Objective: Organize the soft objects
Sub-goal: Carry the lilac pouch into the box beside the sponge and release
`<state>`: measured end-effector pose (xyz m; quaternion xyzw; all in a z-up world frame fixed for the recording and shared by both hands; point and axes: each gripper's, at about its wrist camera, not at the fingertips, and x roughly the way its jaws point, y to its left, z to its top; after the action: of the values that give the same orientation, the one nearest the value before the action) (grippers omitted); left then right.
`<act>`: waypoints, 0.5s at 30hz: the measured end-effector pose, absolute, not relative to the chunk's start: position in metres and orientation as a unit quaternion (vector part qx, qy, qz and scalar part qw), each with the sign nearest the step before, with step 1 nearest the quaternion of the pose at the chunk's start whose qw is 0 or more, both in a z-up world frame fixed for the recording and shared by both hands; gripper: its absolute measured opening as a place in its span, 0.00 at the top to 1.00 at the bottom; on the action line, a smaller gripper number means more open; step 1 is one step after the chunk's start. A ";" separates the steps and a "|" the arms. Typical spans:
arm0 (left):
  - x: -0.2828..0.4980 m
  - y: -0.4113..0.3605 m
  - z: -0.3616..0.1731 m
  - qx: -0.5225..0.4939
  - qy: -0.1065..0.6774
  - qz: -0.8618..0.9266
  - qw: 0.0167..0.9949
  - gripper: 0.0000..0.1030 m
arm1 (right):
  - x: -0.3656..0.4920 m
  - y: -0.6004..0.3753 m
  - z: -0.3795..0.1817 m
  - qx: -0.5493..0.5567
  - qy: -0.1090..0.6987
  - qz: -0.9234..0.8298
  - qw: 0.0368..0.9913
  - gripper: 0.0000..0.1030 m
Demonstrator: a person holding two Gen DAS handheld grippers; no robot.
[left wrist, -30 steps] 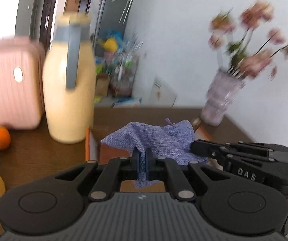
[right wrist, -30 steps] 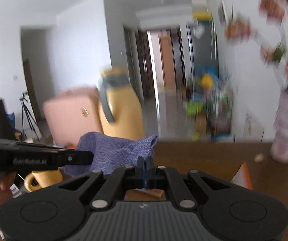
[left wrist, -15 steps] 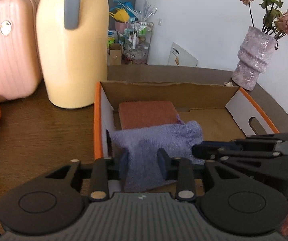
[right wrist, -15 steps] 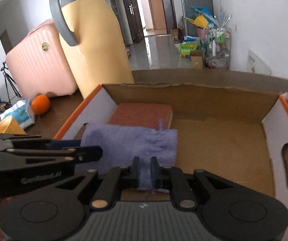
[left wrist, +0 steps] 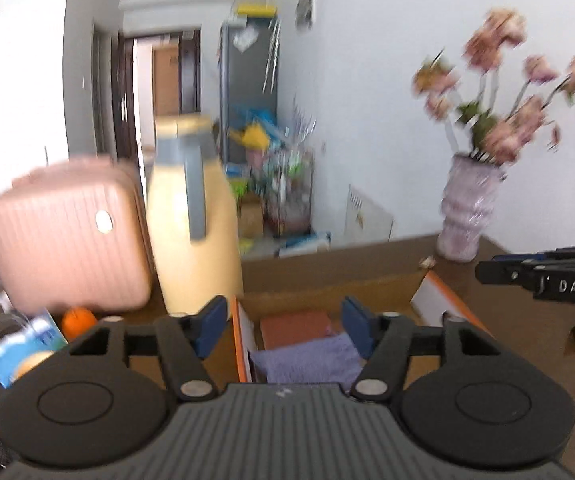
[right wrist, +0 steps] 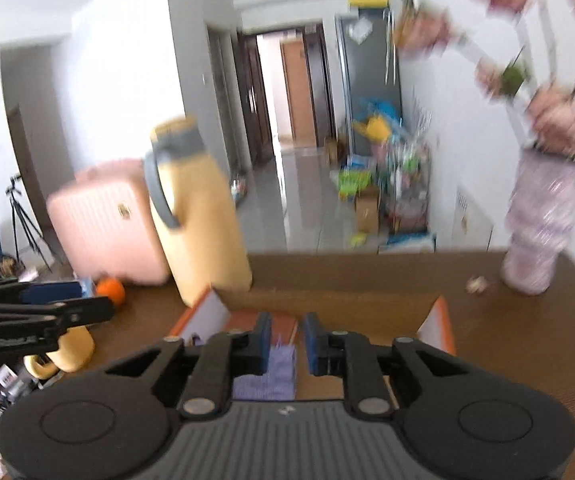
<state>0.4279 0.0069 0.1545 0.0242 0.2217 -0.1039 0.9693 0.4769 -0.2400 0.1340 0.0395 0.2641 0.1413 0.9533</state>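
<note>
A brown table (left wrist: 527, 332) carries everything. At its far left stands a pink suitcase (left wrist: 67, 236), with a tall yellow jug (left wrist: 195, 220) just to its right. An open cardboard box (left wrist: 327, 292) with orange edges sits in the near middle of the table, close to the jug. A pale vase (left wrist: 467, 216) of pink flowers stands at the far right, well apart from the box. Inside the box, a purple cloth (left wrist: 307, 360) lies flat at the near left, just in front of a rust-orange cloth (left wrist: 293, 324) at the far left. The left gripper (left wrist: 279, 326) hangs above the box, spread wide, holding nothing. The right gripper (right wrist: 285, 340) is parted more narrowly, also with nothing in it. A small orange (left wrist: 77, 318) lies in front of the suitcase.
</note>
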 end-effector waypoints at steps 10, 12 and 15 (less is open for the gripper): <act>0.299 0.009 0.186 0.028 0.116 -0.087 0.989 0.22 | 0.356 -0.281 0.188 0.010 0.163 0.127 0.978 0.65; 0.264 0.015 0.176 0.025 0.091 -0.096 0.991 0.18 | 0.324 -0.286 0.183 0.002 0.141 0.132 0.981 0.65; 0.219 0.020 0.155 0.031 0.068 -0.095 0.993 0.15 | 0.275 -0.292 0.163 0.001 0.120 0.152 0.981 0.61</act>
<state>0.2190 0.0201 0.1549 0.0309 0.0681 -0.0949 0.9927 0.2747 -0.2915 0.1634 0.0009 0.1196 0.1520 0.9811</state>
